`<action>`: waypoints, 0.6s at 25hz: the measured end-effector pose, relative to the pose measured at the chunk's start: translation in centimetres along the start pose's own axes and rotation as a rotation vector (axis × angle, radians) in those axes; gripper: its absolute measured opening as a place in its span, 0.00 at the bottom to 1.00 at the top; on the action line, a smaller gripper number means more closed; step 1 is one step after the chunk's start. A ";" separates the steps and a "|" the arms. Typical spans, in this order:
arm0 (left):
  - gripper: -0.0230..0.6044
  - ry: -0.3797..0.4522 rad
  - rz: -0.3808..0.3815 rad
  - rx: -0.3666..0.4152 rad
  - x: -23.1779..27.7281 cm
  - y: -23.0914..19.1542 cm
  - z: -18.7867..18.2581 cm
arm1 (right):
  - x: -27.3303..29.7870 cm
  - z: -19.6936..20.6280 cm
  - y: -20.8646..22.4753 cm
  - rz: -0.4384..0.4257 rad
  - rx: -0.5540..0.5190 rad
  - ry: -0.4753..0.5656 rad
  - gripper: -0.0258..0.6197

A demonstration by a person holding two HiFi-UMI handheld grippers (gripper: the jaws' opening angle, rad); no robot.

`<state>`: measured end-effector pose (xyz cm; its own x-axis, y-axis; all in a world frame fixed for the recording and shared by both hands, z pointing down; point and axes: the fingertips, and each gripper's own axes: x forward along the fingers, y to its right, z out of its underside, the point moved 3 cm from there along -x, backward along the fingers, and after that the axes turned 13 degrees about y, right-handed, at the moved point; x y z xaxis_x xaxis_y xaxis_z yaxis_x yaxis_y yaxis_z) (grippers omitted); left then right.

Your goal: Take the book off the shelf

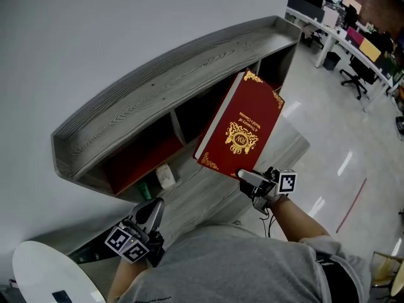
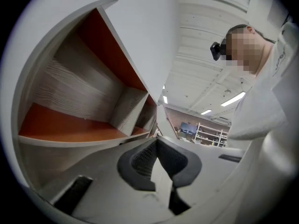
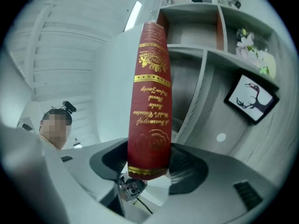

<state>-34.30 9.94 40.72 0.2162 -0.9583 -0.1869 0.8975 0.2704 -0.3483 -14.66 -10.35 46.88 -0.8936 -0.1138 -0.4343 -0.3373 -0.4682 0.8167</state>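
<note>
Basically the pull-out step looks done: the right claw (image 1: 248, 177) grips the red book (image 1: 240, 128) by its bottom end, in the air in front of the shelf (image 1: 170, 87). Next, probably carry it clear, keeping the grip firm. Left claw (image 1: 151, 210) closed, empty. Count: one book, one shelf, two claws.

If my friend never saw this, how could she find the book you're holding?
Find the long grey wooden shelf against the white wall. In front of its right-hand compartments, the right gripper clamps one end of a book. It's the only book in sight: dark red, with gold ornaments and gold lettering on its cover and spine.
</note>
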 end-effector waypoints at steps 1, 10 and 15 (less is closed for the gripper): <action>0.06 -0.001 0.016 0.003 0.4 0.3 0.0 | -0.4 -0.3 -0.3 0.027 -0.022 0.002 0.45; 0.06 -0.045 0.193 -0.005 7.0 2.6 1.9 | -6.3 -5.6 -2.5 0.239 -0.238 0.063 0.45; 0.06 -0.070 0.278 -0.003 12.3 4.7 3.7 | -10.8 -9.6 -3.1 0.368 -0.304 0.103 0.45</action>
<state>-25.99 -0.90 40.20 0.4802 -0.8511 -0.2120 0.7987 0.5242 -0.2954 -1.17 -16.09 45.42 -0.8983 -0.3982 -0.1856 0.1107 -0.6139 0.7816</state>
